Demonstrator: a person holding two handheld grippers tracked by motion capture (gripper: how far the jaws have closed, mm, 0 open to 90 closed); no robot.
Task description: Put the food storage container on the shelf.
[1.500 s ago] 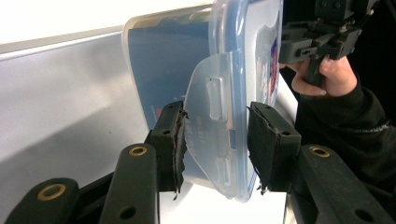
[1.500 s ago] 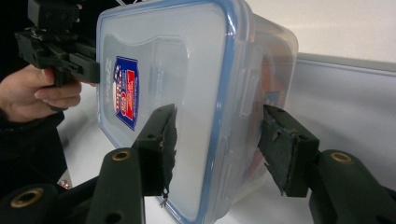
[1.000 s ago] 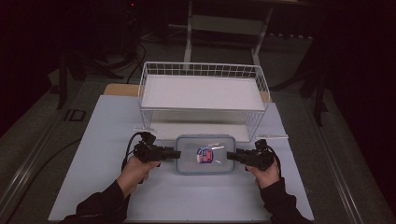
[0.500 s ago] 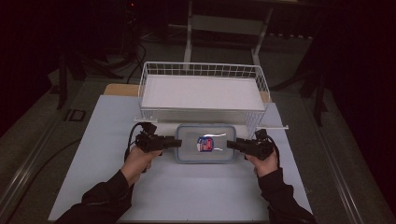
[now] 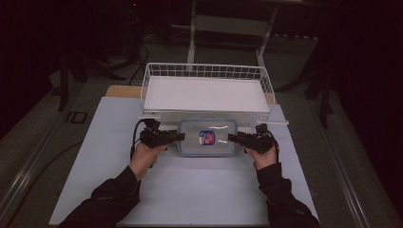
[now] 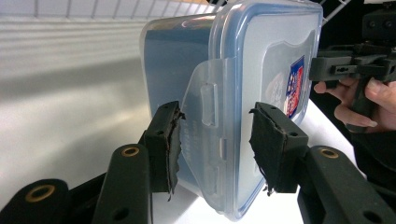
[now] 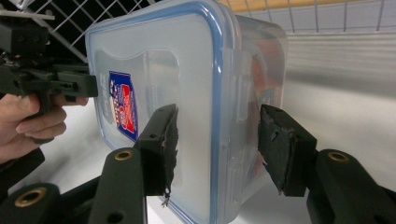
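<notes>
Right now the clear lidded container (image 5: 207, 137) sits on the white table (image 5: 190, 190) just before the wire basket (image 5: 204, 90), with the left gripper (image 6: 215, 140) and right gripper (image 7: 217, 142) spread wide at its ends.

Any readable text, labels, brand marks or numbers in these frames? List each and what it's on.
None can be read.
Sticker on the lid of the clear container: a blue, red and white label, its print too blurred to read in the high view and both gripper views.
White wire basket, left hand-held gripper, right hand-held gripper: no markings visible.
</notes>
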